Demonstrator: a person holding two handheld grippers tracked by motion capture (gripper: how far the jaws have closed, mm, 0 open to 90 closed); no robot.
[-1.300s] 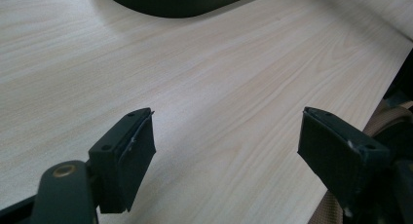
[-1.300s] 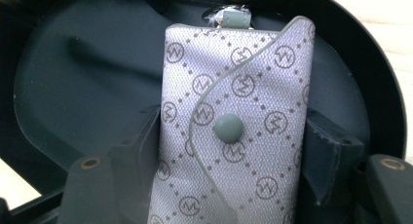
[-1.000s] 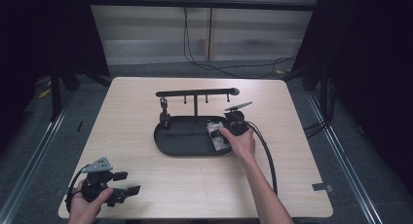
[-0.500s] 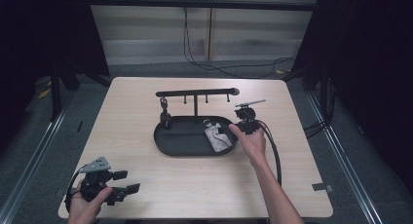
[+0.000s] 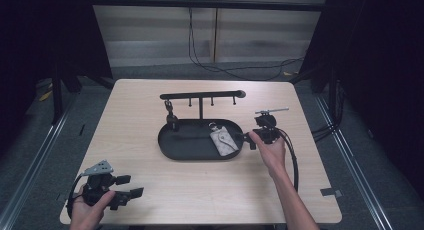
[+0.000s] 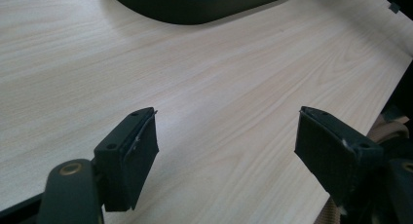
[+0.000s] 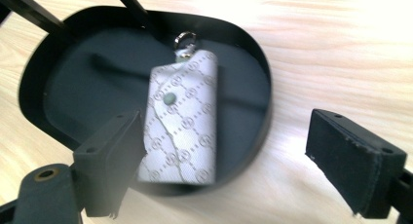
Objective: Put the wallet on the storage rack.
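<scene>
High view: the grey patterned key pouch (image 5: 223,140) lies in the right end of the black oval tray (image 5: 172,145), below the hook stand (image 5: 200,96) whose post rises from the tray. The right gripper (image 5: 248,139) sits just beside the tray's right rim; its jaws have just been opening, and the pouch lies apart from them in the tray. The left gripper (image 5: 131,196) rests near the front left corner of the tabletop (image 5: 135,110), well apart from the tray.

Left gripper view: its jaws stand spread wide over bare wood, with nothing between them.

Right gripper view: the jaws are spread wide and released; the pouch lies flat on the tray floor beyond them, ring end pointing away toward the stand.

The step in hand looks like letting go and drawing clear. To do it well, I would pull the right gripper straight back and a little up, keeping the jaws wide so no pad drags the pouch's near edge or knocks the tray rim
</scene>
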